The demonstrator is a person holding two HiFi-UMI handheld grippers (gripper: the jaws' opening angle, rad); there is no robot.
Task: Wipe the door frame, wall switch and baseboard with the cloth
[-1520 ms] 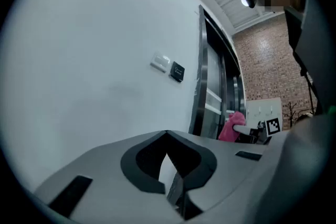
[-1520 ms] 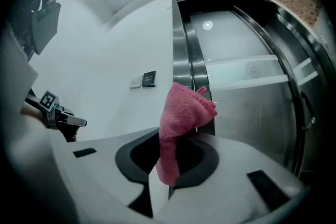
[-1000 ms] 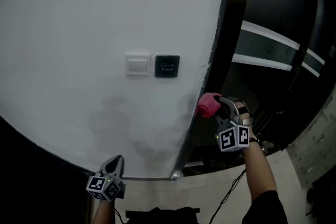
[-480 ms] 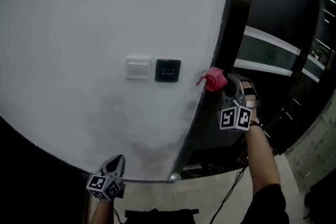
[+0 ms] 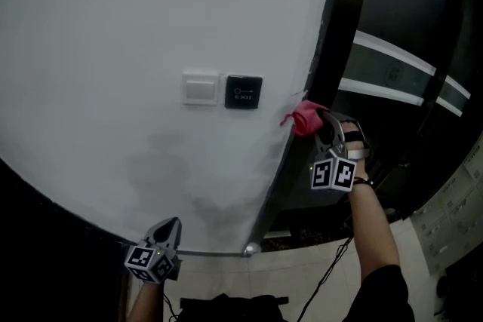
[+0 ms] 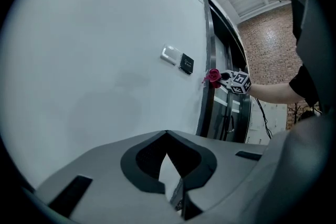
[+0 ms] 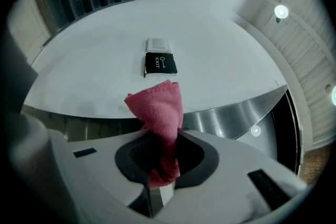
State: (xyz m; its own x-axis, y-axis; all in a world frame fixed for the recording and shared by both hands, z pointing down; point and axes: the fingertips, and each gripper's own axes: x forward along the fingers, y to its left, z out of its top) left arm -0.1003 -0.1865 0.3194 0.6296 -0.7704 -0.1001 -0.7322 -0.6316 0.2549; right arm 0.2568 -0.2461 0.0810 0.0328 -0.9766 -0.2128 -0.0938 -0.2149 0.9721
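The right tool, clamping the cloth, seems mid-wipe on the frame, the switch at its nine o'clock likely next, while the left tool sits closed, empty.

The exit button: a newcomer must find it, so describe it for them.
On the white wall left of the door frame, two small plates sit side by side. The exit button is the black one, nearer the frame; its neighbour, the wall switch, is white.
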